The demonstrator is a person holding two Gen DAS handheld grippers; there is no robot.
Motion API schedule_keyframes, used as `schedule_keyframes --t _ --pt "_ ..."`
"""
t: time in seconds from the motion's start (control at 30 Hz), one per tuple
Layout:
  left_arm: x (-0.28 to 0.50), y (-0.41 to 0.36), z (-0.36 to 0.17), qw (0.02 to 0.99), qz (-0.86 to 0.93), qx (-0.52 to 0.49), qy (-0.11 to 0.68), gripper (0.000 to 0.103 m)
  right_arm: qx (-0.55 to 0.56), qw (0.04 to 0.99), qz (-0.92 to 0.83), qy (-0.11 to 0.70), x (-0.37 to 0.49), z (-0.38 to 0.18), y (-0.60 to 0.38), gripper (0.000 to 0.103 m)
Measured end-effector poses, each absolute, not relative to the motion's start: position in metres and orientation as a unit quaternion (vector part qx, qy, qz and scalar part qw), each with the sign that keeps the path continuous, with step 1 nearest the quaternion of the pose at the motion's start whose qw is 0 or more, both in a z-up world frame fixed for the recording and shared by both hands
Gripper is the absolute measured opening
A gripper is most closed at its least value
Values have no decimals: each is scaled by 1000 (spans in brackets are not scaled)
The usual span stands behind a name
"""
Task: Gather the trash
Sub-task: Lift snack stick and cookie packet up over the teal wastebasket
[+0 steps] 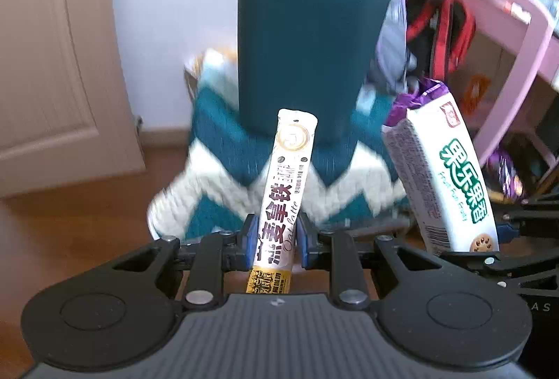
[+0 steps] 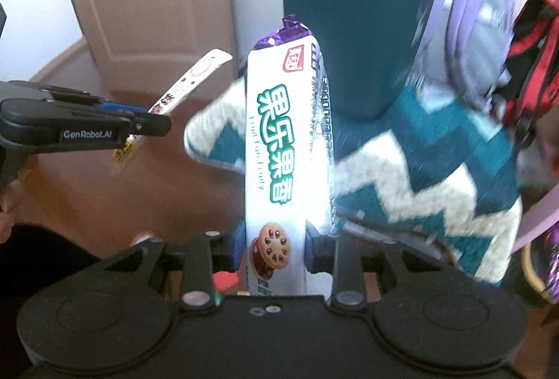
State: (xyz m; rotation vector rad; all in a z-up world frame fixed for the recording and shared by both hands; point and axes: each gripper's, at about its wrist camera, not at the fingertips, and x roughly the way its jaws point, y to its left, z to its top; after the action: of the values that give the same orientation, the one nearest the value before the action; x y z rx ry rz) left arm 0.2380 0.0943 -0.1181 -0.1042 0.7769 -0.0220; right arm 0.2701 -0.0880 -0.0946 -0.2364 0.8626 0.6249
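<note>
My left gripper [image 1: 276, 241] is shut on a slim oat latte sachet [image 1: 284, 183], white and gold, which stands up between the blue pads. In the right wrist view the same left gripper [image 2: 153, 122] shows side-on at the left with the oat latte sachet [image 2: 190, 81] slanting up out of it. My right gripper [image 2: 274, 248] is shut on a long white biscuit packet [image 2: 284, 148] with green lettering and a purple crimped end. That biscuit packet [image 1: 440, 169] also appears at the right of the left wrist view, just beside the sachet.
A chair with a dark teal back [image 1: 307, 54] and a teal and white zigzag cushion [image 1: 223, 183] stands ahead. Purple [image 2: 468, 29] and red-black [image 2: 534, 57] bags hang at the right by a pink frame [image 1: 503, 40]. A beige door [image 1: 52, 64] and wooden floor [image 2: 104, 197] lie to the left.
</note>
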Motion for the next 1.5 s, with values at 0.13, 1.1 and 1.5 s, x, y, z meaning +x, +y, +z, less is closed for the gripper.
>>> schedule_keyframes --t 0.13,1.1,1.5 --pt "242 89 -74 941 -8 -49 335 22 -102 877 291 369 276 -54 -97 31" --pt "405 66 76 973 -8 -12 231 22 -58 932 256 251 452 96 -81 31" --pt "511 89 27 953 5 -33 302 22 -57 924 240 293 542 46 -55 31"
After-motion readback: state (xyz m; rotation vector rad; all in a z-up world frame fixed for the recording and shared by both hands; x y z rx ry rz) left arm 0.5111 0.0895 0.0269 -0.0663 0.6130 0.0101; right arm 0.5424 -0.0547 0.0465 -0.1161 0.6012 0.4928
